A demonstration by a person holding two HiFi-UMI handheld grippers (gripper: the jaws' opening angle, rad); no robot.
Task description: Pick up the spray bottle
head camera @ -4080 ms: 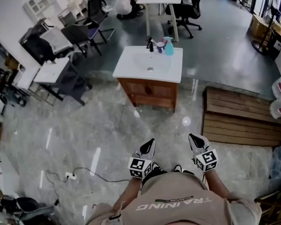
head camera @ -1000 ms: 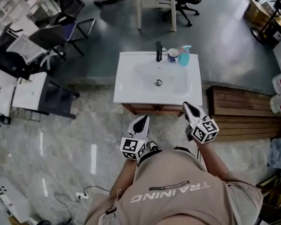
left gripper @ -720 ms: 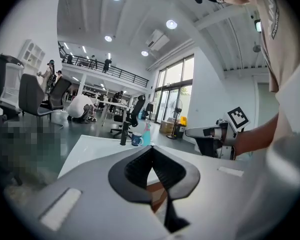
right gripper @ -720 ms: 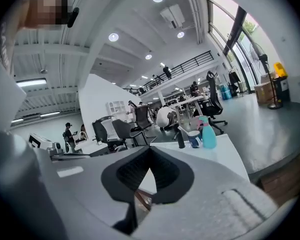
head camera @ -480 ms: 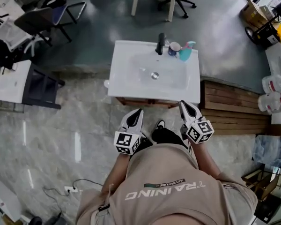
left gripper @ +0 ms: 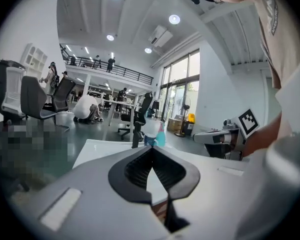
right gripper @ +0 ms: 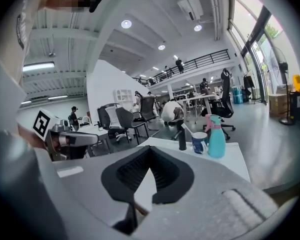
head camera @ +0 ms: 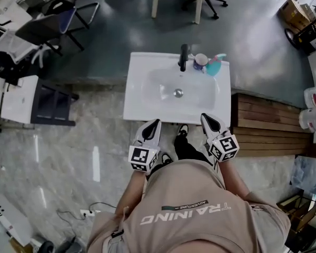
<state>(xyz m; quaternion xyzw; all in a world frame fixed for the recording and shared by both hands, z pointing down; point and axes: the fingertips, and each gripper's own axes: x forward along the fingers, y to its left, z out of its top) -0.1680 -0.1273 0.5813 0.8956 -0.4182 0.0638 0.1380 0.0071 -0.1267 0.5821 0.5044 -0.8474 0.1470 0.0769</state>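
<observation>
A teal spray bottle with a pink trigger stands at the back right corner of the white sink top, beside a mug and a black faucet. In the right gripper view the spray bottle stands upright past the mug. In the left gripper view the bottle is small and far off. My left gripper and right gripper hover side by side at the sink's front edge, both shut and empty, well short of the bottle. The left gripper's and right gripper's jaw tips meet.
A basin with a drain fills the middle of the sink top. A wooden platform lies on the floor to the right. Office chairs and a small table stand to the left. My own shoe shows below the sink.
I have stepped up to the sink. Both grippers have moved forward and a little down, from over the floor to the sink's front edge. Both stay shut.
</observation>
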